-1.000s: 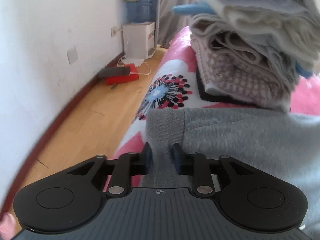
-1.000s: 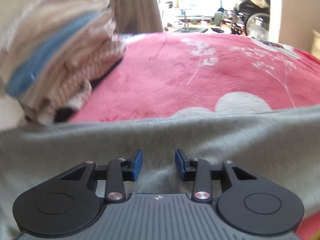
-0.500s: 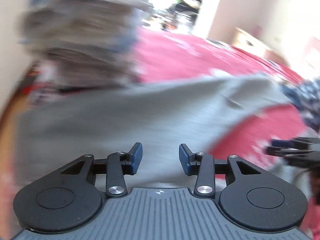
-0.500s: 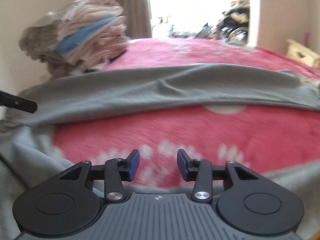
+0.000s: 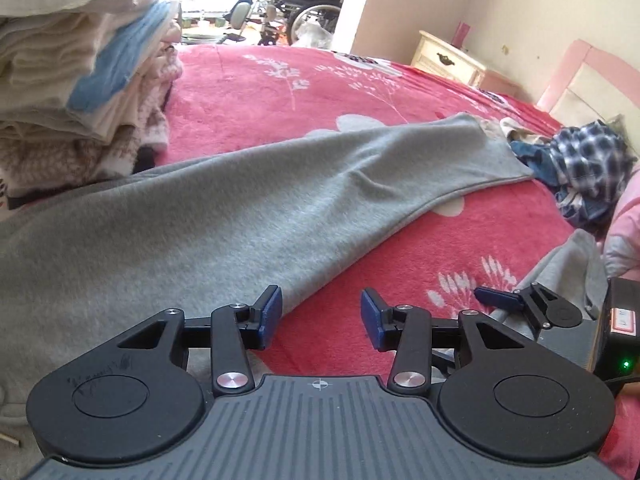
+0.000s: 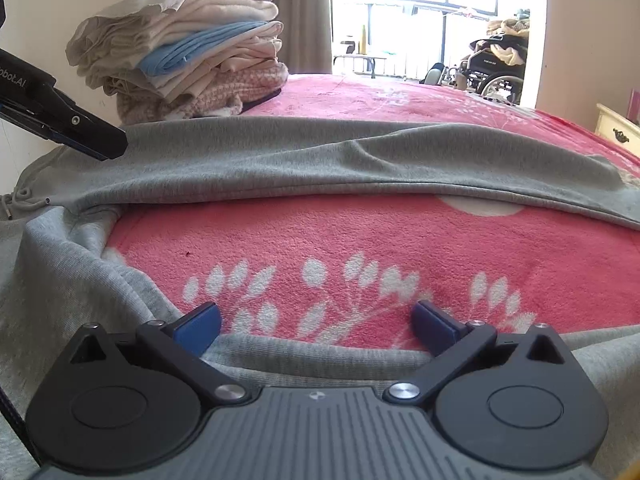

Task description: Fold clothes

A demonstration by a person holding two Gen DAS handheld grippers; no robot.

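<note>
Grey sweatpants (image 5: 208,216) lie spread on the pink bed blanket (image 5: 304,92), one leg running to the far right. In the right wrist view the same grey pants (image 6: 304,156) stretch across the middle, and the near leg's edge (image 6: 304,360) lies under my right gripper (image 6: 316,320), which is open wide and empty. My left gripper (image 5: 320,318) is open and empty, just above the pants' near edge. The right gripper also shows in the left wrist view (image 5: 520,304), low on the right. The left gripper shows in the right wrist view (image 6: 60,120), at the left edge.
A tall stack of folded clothes (image 6: 184,56) stands at the bed's far left corner. A heap of plaid and blue clothes (image 5: 580,160) lies at the right by the pink headboard (image 5: 580,80). A bedside cabinet (image 5: 452,60) and a wheelchair (image 6: 496,68) stand beyond the bed.
The left gripper let go of the grey pants and swung right toward the bed's middle. The right gripper pulled back to the near pant leg and opened wider.
</note>
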